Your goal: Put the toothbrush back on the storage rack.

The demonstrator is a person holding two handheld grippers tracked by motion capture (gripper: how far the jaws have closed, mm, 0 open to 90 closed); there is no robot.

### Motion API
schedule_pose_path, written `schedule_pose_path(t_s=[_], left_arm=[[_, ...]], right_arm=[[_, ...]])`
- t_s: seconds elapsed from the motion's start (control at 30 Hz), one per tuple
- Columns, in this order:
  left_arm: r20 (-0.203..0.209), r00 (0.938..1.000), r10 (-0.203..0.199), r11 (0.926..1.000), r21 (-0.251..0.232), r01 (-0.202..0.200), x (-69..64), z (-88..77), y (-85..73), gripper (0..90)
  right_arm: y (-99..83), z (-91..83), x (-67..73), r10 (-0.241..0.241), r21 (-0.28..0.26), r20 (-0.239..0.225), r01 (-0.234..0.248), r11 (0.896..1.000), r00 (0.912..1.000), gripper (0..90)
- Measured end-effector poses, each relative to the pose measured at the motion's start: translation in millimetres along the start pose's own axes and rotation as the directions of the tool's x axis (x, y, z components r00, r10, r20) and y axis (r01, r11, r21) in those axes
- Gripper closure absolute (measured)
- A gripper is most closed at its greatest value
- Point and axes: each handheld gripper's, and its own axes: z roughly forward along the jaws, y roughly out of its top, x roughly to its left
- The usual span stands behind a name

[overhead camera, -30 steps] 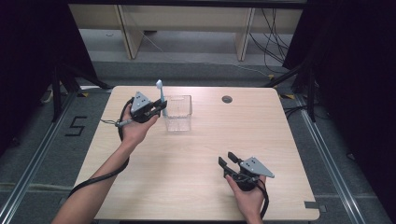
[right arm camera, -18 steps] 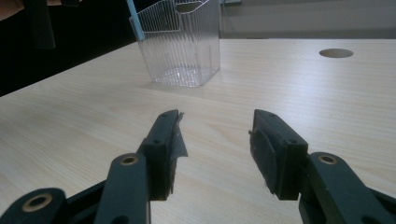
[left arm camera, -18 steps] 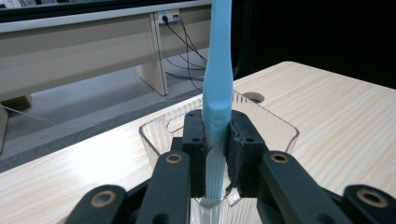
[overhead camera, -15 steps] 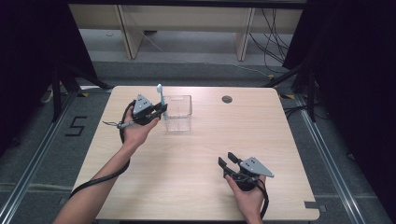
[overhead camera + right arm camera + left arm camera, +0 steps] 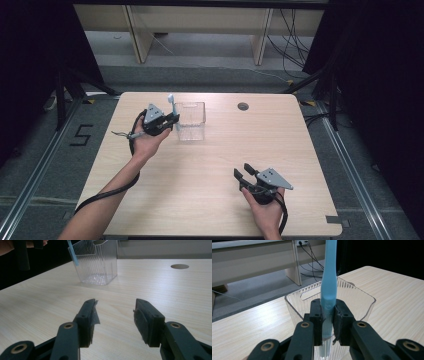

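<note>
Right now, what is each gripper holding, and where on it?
Left gripper clamps the blue toothbrush on its handle, upright. Right gripper is open, holding nothing.

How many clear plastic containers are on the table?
1. The clear ribbed container stands on the table's far half, left of centre, right beside the left gripper, which holds a blue toothbrush upright.

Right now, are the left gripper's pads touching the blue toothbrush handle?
Touching. The left gripper view shows the left gripper shut on the blue toothbrush handle, both pads pressed against its sides with no gap, just before the clear container.
</note>
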Motion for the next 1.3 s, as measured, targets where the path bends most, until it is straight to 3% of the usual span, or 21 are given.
schedule_pose_path(t_s=[0.03, 0.07, 0.13, 0.23, 0.27, 0.4, 0.53, 0.93, 0.97, 1.3], left_arm=[[0.0, 1.0, -0.002, 1.0, 0.001, 0.002, -0.1, 0.2, -0.3, 78.1], [0.0, 1.0, -0.001, 1.0, 0.003, 0.001, -0.1, 0.2, -0.5, 78.1], [-0.001, 1.0, 0.005, 1.0, 0.007, -0.005, 0.4, 0.5, -1.5, 78.1], [-0.002, 1.0, -0.005, 0.9999, 0.009, 0.005, 0.2, 1.1, -3.1, 78.0], [-0.002, 1.0, -0.005, 0.9999, 0.01, 0.005, 0.4, 1.4, -3.8, 78.1], [-0.003, 0.9999, -0.01, 0.9998, 0.019, 0.01, 0.8, 2.1, -6.0, 78.0], [-0.003, 0.9999, -0.01, 0.9997, 0.021, 0.01, 1.1, 2.7, -7.0, 78.0], [-0.003, 0.9998, -0.021, 0.9995, 0.025, 0.021, 1.9, 4.7, -11.0, 77.9], [-0.003, 0.9998, -0.021, 0.9995, 0.025, 0.021, 2.0, 4.7, -11.0, 77.9], [-0.002, 0.9996, -0.027, 0.9993, 0.027, 0.027, 2.1, 3.9, -10.8, 77.5]], right_arm=[[0.1, -0.7, -0.2, -0.001, 0.01, 0.002, 0.001, 1.0, 1.0, 52.4], [-0.6, -0.4, 2.2, 0.034, 0.009, -0.003, -0.034, 0.999, 0.9994, 52.4], [-0.4, 0.4, -0.1, 0.002, -0.002, -0.004, -0.002, 1.0, 1.0, 52.4], [-0.2, -0.2, -0.3, -0.003, 0.004, 0.002, 0.003, 1.0, 1.0, 52.4], [-0.9, 0.3, 2.1, 0.035, 0.001, -0.007, -0.035, 0.999, 0.9994, 52.4], [-0.1, -1.2, -0.4, -0.001, 0.021, 0.009, 0.001, 1.0, 1.0, 52.4], [-1.0, 0.9, -0.3, 0.006, -0.005, -0.005, -0.006, 1.0, 1.0, 52.4], [-1.5, 1.3, 0.4, 0.027, 0.006, -0.019, -0.027, 1.0, 0.9994, 52.3], [-1.4, 1.0, -0.7, 0.009, 0.003, -0.009, -0.009, 1.0, 0.9999, 52.3], [-1.6, 1.2, -0.8, 0.003, 0.009, -0.003, -0.003, 1.0, 1.0, 52.3]])
